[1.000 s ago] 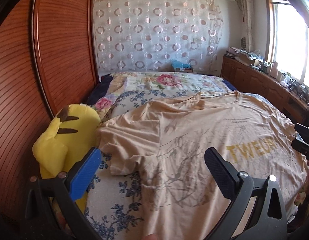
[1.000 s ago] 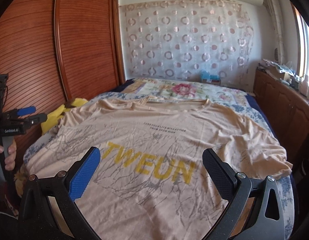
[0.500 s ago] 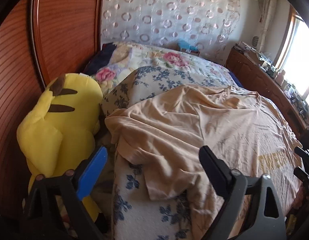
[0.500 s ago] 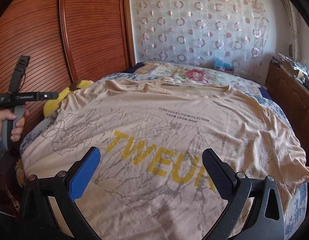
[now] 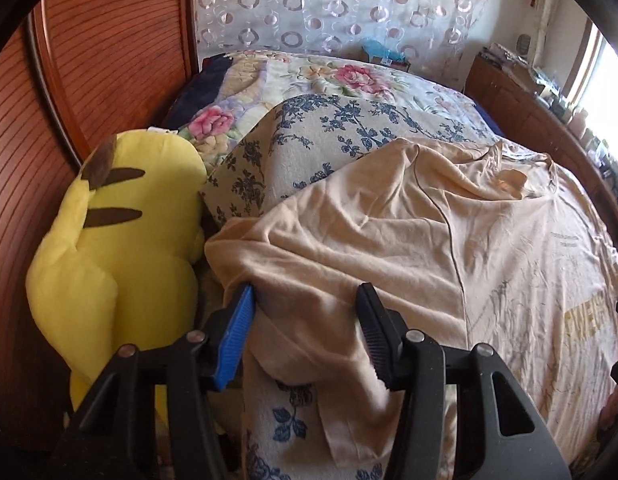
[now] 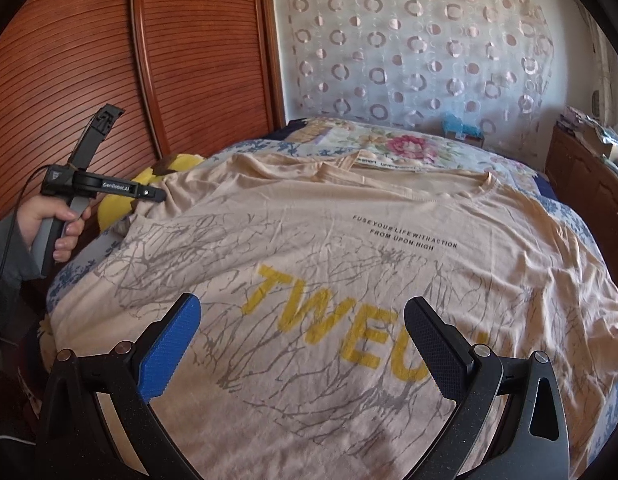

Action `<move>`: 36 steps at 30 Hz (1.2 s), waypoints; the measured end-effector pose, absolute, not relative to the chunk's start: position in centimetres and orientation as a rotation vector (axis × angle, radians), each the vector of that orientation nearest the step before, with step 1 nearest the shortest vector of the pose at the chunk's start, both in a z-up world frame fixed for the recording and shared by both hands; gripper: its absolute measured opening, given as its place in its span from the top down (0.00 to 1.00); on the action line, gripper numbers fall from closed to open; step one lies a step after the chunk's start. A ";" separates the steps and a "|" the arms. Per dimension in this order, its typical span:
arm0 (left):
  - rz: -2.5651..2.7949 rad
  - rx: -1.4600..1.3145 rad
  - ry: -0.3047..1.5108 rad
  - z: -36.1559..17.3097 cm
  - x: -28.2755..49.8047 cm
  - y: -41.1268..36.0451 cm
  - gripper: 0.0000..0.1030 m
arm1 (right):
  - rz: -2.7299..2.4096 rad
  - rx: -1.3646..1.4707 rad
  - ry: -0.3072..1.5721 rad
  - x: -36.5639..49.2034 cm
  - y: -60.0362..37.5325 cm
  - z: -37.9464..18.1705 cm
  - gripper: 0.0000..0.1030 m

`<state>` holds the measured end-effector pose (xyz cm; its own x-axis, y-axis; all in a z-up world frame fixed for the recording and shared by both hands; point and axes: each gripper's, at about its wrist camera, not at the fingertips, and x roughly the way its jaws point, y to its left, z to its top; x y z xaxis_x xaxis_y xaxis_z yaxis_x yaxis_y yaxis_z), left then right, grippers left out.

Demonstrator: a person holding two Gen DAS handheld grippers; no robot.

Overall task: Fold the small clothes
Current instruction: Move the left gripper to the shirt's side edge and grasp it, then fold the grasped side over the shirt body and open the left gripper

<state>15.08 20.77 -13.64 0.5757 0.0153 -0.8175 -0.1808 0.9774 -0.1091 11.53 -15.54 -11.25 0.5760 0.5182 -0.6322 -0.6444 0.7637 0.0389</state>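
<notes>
Big yellow plush toy [image 5: 121,248] crowds the bed's left edge, wedged against ribbed red-brown wooden wardrobe doors [image 6: 197,60]; little room there. Peach printed T-shirt [image 6: 349,264] top lies unobstructed.

T-shirt [image 6: 349,248] spread across the bed [image 5: 349,136].
Plush toy [image 5: 121,240] lies left of it, against the wardrobe [image 6: 189,60]; cabinet [image 6: 589,184] stands right.

Both wrist views face headboard, sharing shirt [image 5: 389,240] [image 6: 349,240].
</notes>
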 end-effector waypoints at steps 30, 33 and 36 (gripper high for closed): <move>-0.255 0.147 0.775 -1.8 14.1 4.0 0.75 | 0.682 -0.186 0.658 11.2 -15.4 -11.8 0.00; -0.222 0.146 0.777 -2.5 13.4 4.9 0.73 | 0.683 -0.182 0.660 11.2 -15.6 -11.9 0.01; -0.194 0.111 0.800 -4.2 13.4 6.2 0.70 | 0.686 -0.179 0.662 11.2 -15.7 -11.9 0.01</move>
